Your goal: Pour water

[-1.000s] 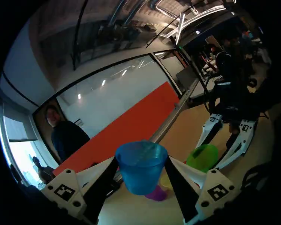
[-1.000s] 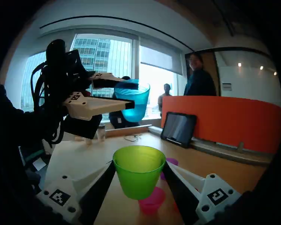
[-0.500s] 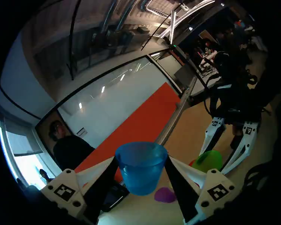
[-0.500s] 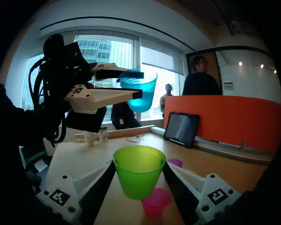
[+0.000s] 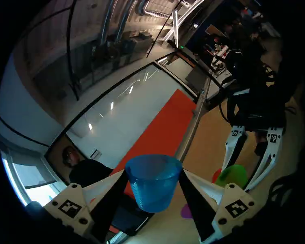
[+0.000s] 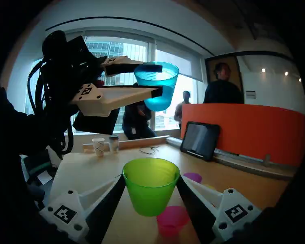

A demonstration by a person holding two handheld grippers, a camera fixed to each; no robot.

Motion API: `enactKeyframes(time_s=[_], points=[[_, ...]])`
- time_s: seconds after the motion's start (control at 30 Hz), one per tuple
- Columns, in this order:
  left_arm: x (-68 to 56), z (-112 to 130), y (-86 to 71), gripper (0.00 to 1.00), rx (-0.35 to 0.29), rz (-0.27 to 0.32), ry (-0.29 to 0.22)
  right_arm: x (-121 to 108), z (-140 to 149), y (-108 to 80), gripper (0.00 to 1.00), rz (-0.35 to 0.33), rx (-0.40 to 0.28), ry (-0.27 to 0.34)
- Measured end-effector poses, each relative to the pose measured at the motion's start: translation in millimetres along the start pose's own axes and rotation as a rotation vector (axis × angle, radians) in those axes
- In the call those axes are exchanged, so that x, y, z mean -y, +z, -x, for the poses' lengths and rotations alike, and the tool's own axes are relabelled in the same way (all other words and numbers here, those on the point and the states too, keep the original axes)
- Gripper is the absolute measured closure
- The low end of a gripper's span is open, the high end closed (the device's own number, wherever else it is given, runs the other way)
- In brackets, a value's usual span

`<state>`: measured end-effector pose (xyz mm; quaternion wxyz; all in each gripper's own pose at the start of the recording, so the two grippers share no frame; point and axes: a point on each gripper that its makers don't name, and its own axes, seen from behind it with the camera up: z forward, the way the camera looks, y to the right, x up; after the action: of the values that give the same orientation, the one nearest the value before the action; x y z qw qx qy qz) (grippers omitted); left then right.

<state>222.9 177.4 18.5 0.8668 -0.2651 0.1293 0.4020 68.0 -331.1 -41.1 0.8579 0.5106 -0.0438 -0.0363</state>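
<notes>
Right gripper view: the left gripper (image 6: 154, 80) has risen and shifted right with the blue cup (image 6: 156, 87), which now hangs higher above the counter (image 6: 83, 166) and closer to a position over the green cup (image 6: 151, 185). The paper cups (image 6: 98, 146) at the counter's far edge, partly covered before, now show clear below that gripper. Left gripper view: the scene has rolled further, and the right gripper (image 5: 235, 178) sits lower in it
</notes>
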Motion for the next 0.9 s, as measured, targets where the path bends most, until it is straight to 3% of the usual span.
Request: enactKeyframes(time_s=[0.4,0.9], points=[[4.9,-13.0,-0.6,0.14,-0.019,-0.022,0.109,0.9,-1.3,-0.1,0.09,0.001,-0.002,-0.008],[6.8,-22.1,-0.8,0.14,-0.030,-0.041,0.202,1.8,-6.5,-1.6,0.09,-0.001,-0.011,-0.014]])
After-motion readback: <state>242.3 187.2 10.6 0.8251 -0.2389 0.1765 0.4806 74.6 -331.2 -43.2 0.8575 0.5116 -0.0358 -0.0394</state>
